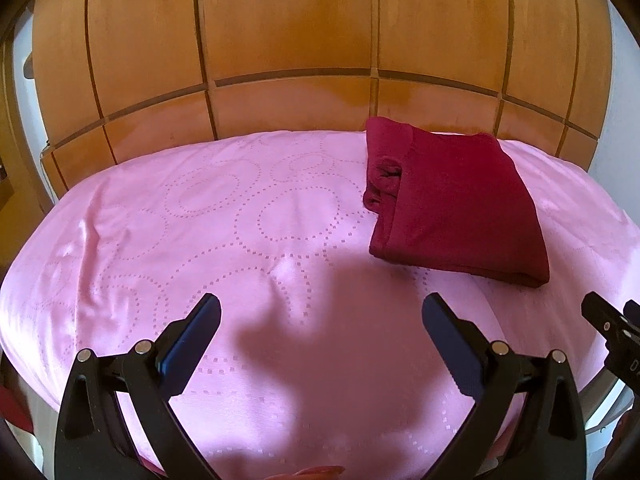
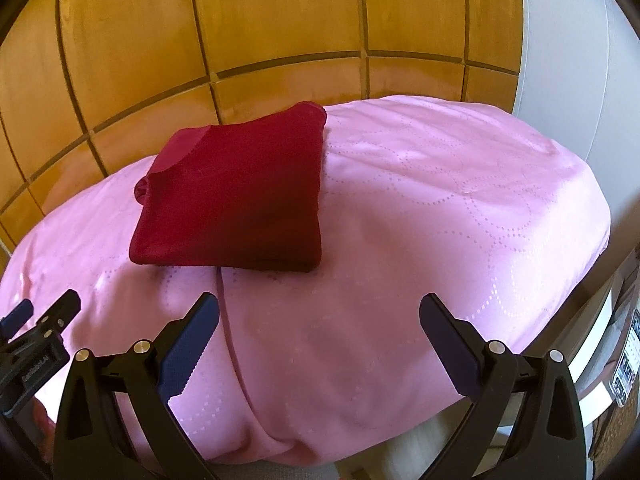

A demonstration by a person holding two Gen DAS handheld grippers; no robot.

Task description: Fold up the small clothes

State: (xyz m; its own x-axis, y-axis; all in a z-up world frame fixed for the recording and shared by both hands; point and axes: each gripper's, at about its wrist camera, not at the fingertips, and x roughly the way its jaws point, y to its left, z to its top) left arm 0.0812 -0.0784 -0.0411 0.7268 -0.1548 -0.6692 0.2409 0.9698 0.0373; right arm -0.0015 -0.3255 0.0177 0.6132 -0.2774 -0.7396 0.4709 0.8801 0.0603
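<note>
Folded red garment [image 1: 452, 200] lay far on pink bedspread [image 1: 200, 220]; left gripper [image 1: 320, 316] and right gripper [image 2: 319, 314] hovered near, spread apart, empty.

Pink sheet [image 1: 248, 216], dotted ring pattern, wrinkled; orange panelled headboard [image 1: 280, 32] behind; white wall [image 2: 560, 40] right.

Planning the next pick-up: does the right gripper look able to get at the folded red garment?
Probably yes: the right gripper is open, and only bare pink cover lies before the folded red garment.
</note>
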